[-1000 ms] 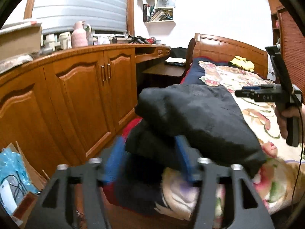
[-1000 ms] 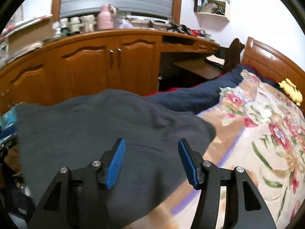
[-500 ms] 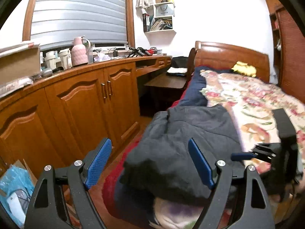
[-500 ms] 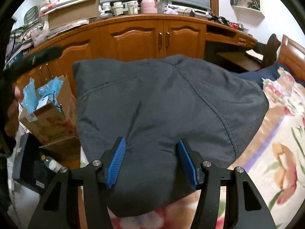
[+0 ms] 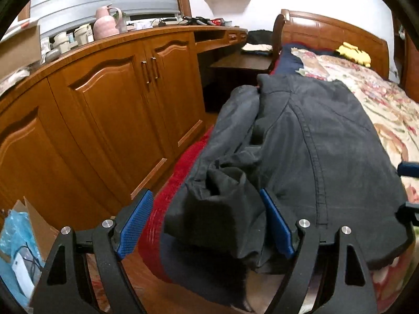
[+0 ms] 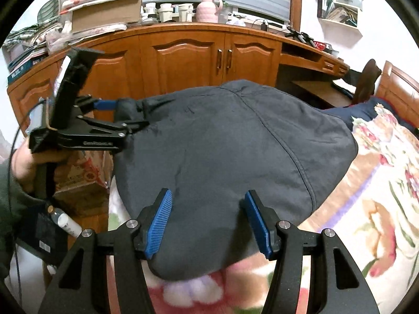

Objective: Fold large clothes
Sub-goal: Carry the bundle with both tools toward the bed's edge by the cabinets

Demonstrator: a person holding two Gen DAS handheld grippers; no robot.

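A dark grey garment [image 5: 314,144] lies folded along the left side of the bed's floral quilt [image 5: 379,104]. My left gripper [image 5: 205,223] is open wide at its near left corner. A rumpled fold sits between the blue pads [image 5: 136,222], and the left pad is clear of the cloth. In the right wrist view a hand [image 6: 23,162] holds this left gripper [image 6: 123,115] at the garment's [image 6: 235,144] far left corner. My right gripper [image 6: 208,225] is open over the near edge, and smooth cloth lies between its pads. One of its blue fingers [image 5: 408,168] shows at the right rim.
Wooden cabinets [image 5: 117,117] run close along the left of the bed, with cups and a pink jug [image 5: 104,22] on top. A cardboard box [image 5: 34,225] with blue bags stands on the floor. A red blanket edge [image 5: 178,183] hangs off the bed. A desk [image 5: 241,62] and headboard [image 5: 327,31] stand beyond.
My left gripper let go of the lifted bundle, which now lies flat, then moved in low around its near corner. My right gripper swung left and down over the garment's edge.
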